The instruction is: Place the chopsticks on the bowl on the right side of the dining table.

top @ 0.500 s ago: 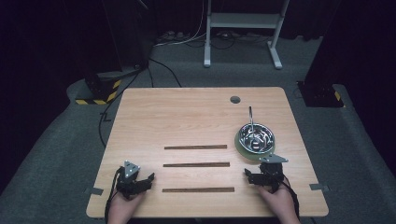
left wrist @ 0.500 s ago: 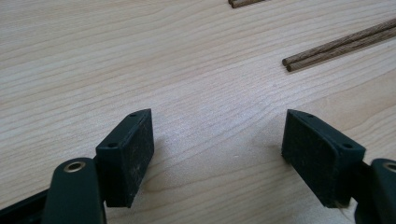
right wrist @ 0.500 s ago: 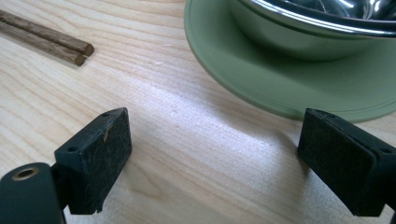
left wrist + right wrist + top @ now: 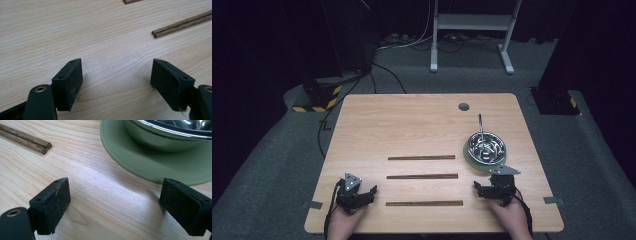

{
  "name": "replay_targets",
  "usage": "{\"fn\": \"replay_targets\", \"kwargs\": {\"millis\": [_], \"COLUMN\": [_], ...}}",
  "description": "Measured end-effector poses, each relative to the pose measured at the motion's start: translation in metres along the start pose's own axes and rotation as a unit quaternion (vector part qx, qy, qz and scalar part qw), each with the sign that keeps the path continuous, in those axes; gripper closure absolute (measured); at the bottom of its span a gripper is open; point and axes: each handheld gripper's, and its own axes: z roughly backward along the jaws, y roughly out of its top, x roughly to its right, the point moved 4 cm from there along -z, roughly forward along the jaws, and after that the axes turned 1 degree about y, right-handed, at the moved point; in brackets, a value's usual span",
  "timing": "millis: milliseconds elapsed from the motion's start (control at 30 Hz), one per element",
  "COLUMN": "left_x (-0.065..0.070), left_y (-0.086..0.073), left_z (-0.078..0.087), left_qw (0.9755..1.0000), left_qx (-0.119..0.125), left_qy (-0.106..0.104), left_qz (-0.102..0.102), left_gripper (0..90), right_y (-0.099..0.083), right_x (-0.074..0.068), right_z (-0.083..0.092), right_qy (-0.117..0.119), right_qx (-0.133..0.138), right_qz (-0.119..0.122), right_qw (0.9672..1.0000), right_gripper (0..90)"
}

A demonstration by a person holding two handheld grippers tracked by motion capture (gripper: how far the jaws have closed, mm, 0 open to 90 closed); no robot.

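In the high view, the left gripper [image 4: 362, 194] sat at the lower left of the frame on the wooden surface [image 4: 422, 125], held by a hand [image 4: 343, 221] that came in from the bottom edge. Its fingers stood wide apart with nothing between them. In the left gripper view the two black fingers [image 4: 68, 83] rose from the bottom corners over bare wood, gripping nothing; whether their tips touched the surface could not be told. The ends of a pair of chopsticks [image 4: 182, 24] lay at the upper right of that view, well apart from the fingers, and another pair's ends showed at the top edge.

The right gripper [image 4: 492, 190] lay at the lower right of the high view, also held by a hand [image 4: 511, 216] from the bottom edge. Its fingers were likewise spread wide and held nothing. In the right gripper view the fingers [image 4: 51, 203] framed an empty stretch of wood. Just beyond the right-hand finger lay the rim of a green plate [image 4: 140, 157], near it but not touching, with a steel bowl [image 4: 165, 137] standing on the plate at the top of the frame. The ends of two chopsticks [image 4: 27, 141] lay at the upper left.

In the high view the green plate [image 4: 469, 159] and the steel bowl [image 4: 484, 146] sat right of centre, just above the right gripper, with a metal handle [image 4: 480, 124] sticking up out of the bowl. Three pairs of chopsticks lay as level lines across the middle: the top pair [image 4: 421, 158], the middle pair [image 4: 422, 176] and the bottom pair [image 4: 424, 203], the last between the two grippers.
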Motion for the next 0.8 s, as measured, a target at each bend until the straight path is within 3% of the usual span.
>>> {"fn": "replay_targets", "kwargs": {"millis": [133, 367, 500, 533, 600, 667, 700, 733, 800], "left_x": [-0.004, -0.002, -0.001, -0.001, -0.001, -0.001, -0.001, -0.001, -0.001], "left_y": [0.001, 0.0, 0.0, 0.0, 0.0, 0.0, 0.0, 0.0, 0.0], "left_z": [-0.001, 0.0, 0.001, 0.001, 0.001, 0.001, 0.001, 0.001, 0.001], "left_qw": [0.9999, 0.9999, 0.9999, 0.9999, 0.9999, 1.0, 1.0, 1.0, 1.0], "left_qx": [0.002, -0.001, 0.0, 0.0, -0.001, -0.001, -0.001, -0.002, -0.002], "left_qy": [0.008, 0.011, 0.011, 0.011, 0.011, 0.009, 0.009, 0.007, 0.007], "left_qz": [0.007, -0.003, -0.002, -0.001, 0.0, -0.001, -0.001, -0.003, -0.004], "left_gripper": [29.1, 27.9, 27.9, 27.9, 27.9, 27.9, 27.9, 27.9, 27.9], "right_y": [0.0, -0.001, -0.003, -0.003, -0.002, 0.0, 0.0, 0.002, 0.012], "right_x": [-0.001, -0.003, -0.006, -0.008, -0.011, -0.018, -0.018, -0.025, -0.049], "right_z": [0.001, 0.002, 0.005, 0.007, 0.008, 0.01, 0.01, 0.012, 0.017], "right_qy": [0.002, 0.009, 0.015, 0.026, 0.029, 0.055, 0.055, 0.068, 0.094], "right_qx": [0.006, 0.005, 0.008, 0.012, 0.015, 0.013, 0.013, 0.015, 0.029], "right_qz": [0.013, 0.019, 0.022, 0.029, 0.033, 0.034, 0.034, 0.041, 0.085], "right_qw": [0.9999, 0.9998, 0.9996, 0.9992, 0.9989, 0.9978, 0.9978, 0.9968, 0.9915], "right_gripper": [12.0, 13.1, 20.3, 30.1, 36.7, 40.1, 40.1, 42.8, 48.7]}}
